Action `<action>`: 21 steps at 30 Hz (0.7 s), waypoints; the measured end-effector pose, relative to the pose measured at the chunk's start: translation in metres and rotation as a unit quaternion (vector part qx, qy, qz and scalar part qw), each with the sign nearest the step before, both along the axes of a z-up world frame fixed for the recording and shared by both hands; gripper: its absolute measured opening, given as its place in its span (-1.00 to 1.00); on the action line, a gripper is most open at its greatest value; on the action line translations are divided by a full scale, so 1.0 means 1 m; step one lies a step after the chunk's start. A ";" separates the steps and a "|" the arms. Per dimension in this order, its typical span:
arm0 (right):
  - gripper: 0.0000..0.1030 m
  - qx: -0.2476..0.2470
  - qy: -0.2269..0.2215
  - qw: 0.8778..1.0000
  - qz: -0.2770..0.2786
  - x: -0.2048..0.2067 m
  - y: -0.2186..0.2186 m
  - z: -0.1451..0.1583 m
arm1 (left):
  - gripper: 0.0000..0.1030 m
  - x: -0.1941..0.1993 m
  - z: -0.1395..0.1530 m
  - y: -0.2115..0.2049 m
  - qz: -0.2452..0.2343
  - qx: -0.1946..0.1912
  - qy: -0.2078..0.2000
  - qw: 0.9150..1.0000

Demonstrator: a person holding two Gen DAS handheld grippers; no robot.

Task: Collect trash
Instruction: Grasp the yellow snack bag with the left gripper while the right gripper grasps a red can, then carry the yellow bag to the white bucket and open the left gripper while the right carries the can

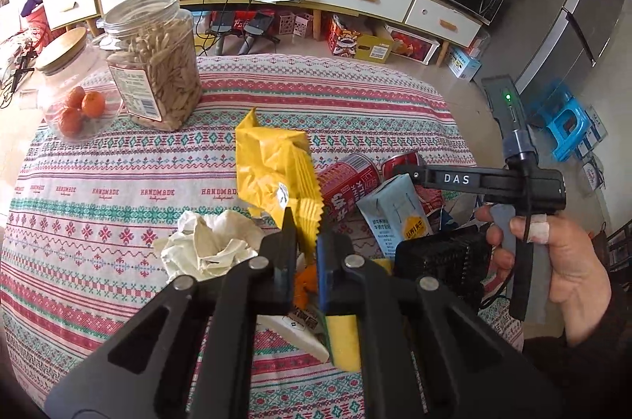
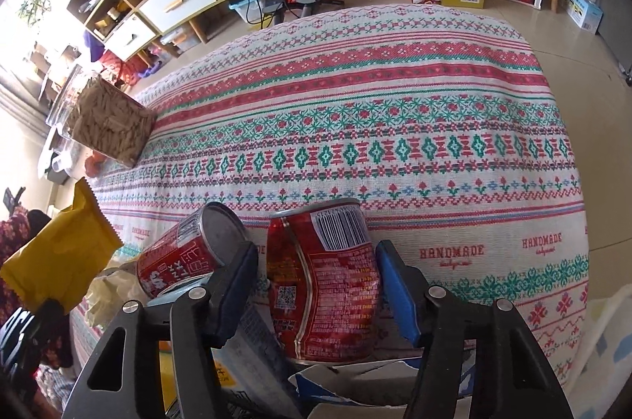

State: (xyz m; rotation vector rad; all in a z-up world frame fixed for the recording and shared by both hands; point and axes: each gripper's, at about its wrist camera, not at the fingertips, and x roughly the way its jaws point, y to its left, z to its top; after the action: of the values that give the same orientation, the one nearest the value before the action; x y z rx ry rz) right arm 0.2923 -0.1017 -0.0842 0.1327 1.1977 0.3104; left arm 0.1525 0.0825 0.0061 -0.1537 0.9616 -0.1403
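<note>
My left gripper (image 1: 306, 227) is shut on a crumpled yellow snack wrapper (image 1: 272, 168) and holds it up above the table; the wrapper also shows in the right wrist view (image 2: 59, 261). My right gripper (image 2: 316, 253) is open, its jaws on either side of a dented red can (image 2: 322, 280) with small gaps. A second red can (image 2: 185, 253) lies on its side to the left. In the left wrist view the red cans (image 1: 347, 188), a blue milk carton (image 1: 395, 217) and crumpled white tissue (image 1: 209, 245) lie in a pile.
A jar of seeds (image 1: 156, 63) and a glass jar of small oranges (image 1: 73, 91) stand at the far left of the patterned tablecloth (image 1: 118, 221). A yellow sponge (image 1: 343, 340) and white packet lie under my left gripper. Cabinets and boxes stand beyond the table.
</note>
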 end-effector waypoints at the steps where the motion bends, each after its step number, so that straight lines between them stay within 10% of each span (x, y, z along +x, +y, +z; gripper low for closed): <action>1: 0.18 -0.003 0.001 1.000 0.001 0.001 0.002 -0.002 | -0.82 0.000 0.000 0.001 0.000 0.000 0.001 1.000; 7: -0.18 -0.009 0.014 1.000 0.022 0.005 0.009 -0.017 | -0.82 0.000 -0.005 0.001 0.002 0.000 0.008 1.000; 21: -0.26 0.043 -0.071 0.996 0.014 -0.026 -0.027 0.049 | -0.82 -0.017 0.010 -0.013 -0.011 0.013 -0.031 0.999</action>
State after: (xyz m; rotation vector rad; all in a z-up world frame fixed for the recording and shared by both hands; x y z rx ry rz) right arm 0.2665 -0.1286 -0.0352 0.1651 1.0468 0.3903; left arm 0.1359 0.0692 0.0158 -0.1150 0.9040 -0.1525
